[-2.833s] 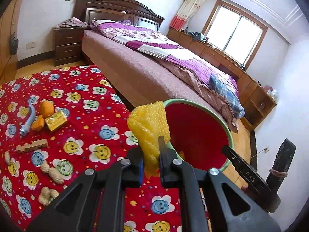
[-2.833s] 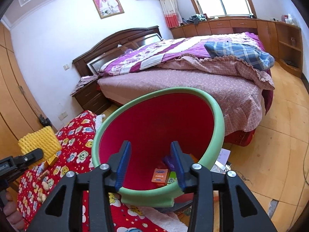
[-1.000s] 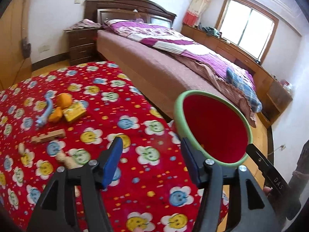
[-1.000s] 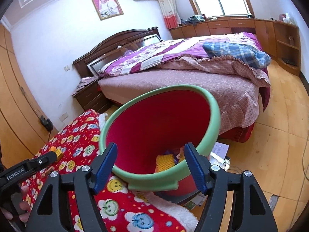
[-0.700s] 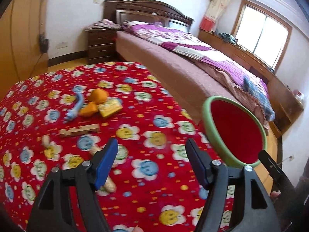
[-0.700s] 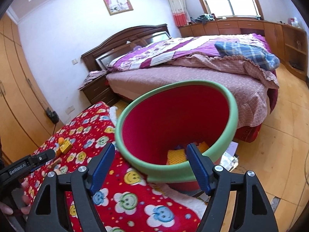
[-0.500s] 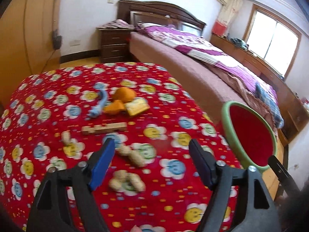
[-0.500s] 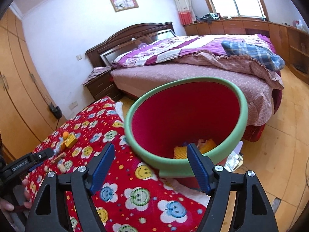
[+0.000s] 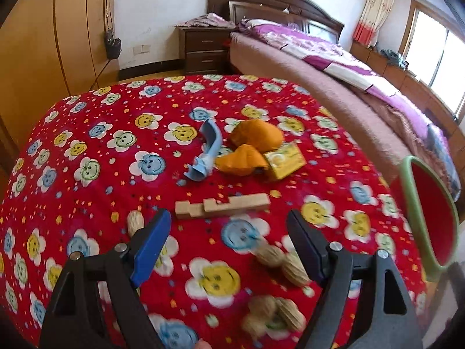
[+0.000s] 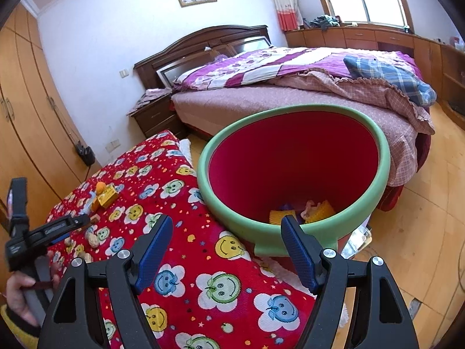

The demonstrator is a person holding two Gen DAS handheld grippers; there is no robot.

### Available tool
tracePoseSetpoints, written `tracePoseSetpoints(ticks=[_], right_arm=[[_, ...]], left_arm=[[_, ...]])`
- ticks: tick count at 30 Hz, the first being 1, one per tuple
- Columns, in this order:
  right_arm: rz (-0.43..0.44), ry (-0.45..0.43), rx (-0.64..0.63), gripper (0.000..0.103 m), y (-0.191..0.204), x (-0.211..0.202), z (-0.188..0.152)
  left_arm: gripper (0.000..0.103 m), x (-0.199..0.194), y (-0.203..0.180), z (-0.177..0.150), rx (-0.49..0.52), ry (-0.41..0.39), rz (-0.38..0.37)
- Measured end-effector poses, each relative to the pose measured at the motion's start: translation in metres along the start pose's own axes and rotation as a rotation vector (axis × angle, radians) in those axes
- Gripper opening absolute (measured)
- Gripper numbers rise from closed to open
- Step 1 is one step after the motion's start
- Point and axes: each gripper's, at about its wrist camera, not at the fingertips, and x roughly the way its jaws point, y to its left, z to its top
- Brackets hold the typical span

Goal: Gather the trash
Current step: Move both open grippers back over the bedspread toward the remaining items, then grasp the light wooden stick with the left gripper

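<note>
Left tool [image 9: 229,226] hangs over the red counter [image 9: 87,133], jaws just opened wide and empty, wooden block [image 9: 222,205] just ahead, peanuts [image 9: 283,263] beneath. Right tool [image 10: 225,232] gapes empty, the bin [image 10: 293,174] directly ahead holding yellow scraps [image 10: 321,212].

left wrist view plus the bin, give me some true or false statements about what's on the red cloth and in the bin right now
1. The left gripper holds a peanut. False: its fingers stand open with nothing between them.
2. The wooden block lies flat on the red cloth. True.
3. The bin is empty. False: yellow pieces lie at its bottom.
4. The orange peel touches the yellow box. True.
5. The right gripper is shut on the bin's rim. False: it is open, gripping nothing.
</note>
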Motion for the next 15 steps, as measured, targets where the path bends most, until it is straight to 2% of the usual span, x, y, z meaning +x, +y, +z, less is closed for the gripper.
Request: tracePoseSetpoints(ticks=[7,15], right_arm=[[-0.007,0.019,0.018,0.078,-0.007,0.007,0.0],[-0.001,0.031,0.015,0.078,-0.009,0.011,-0.003]], left_arm=[[0.081,0.022,-0.003,0.004,0.007,0.032,0.015],[0.079,0.026,-0.01,0.006,0.033,0.03,0.05]])
